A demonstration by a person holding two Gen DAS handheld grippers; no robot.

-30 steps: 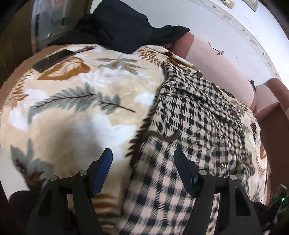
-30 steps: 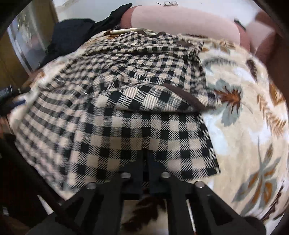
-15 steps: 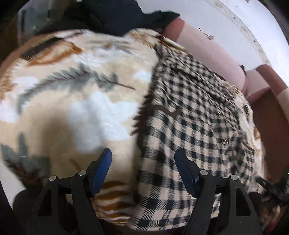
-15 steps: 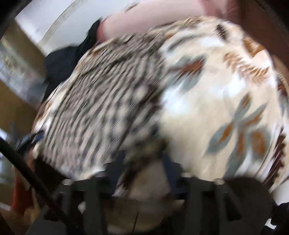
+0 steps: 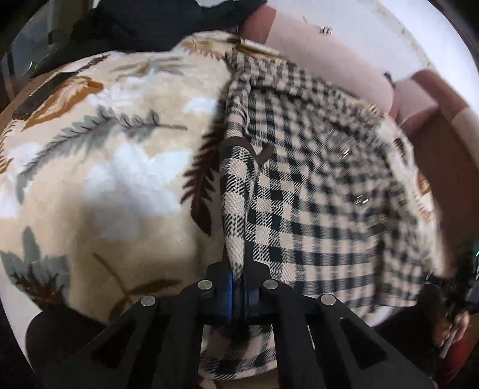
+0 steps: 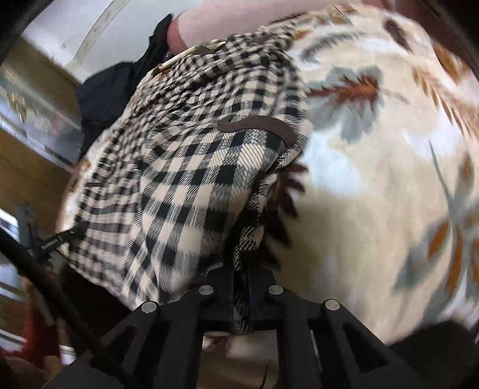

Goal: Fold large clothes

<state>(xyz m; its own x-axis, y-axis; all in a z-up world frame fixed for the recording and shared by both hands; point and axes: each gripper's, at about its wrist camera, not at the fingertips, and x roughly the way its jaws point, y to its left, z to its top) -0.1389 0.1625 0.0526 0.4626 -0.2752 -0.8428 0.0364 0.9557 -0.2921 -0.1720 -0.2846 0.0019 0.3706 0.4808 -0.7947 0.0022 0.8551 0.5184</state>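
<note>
On top of the leaf-printed blanket (image 5: 98, 167) lies the checked shirt (image 5: 314, 191), black and cream, spread over the blanket's half that sits to the right in the left wrist view and to the left in the right wrist view. Its near hem hangs over the blanket's near edge. Dark brown trim (image 6: 257, 127) curves across the shirt's front, close to its outer edge on each side.

At the blanket's near edge, the left gripper (image 5: 238, 278) has its jaws pressed together on the shirt's left hem corner; a fold of checked cloth rises out from between the blue pads (image 5: 229, 284). The right gripper (image 6: 241, 287) is likewise clamped on the opposite hem corner, with a ridge of cloth pinched between its fingers and pulled up off the blanket.

Beyond the blanket's far edge runs a pink sofa back (image 5: 329, 62), with dark clothing (image 5: 155, 24) heaped at the blanket's far corner. Much of the right wrist view is blurred.
</note>
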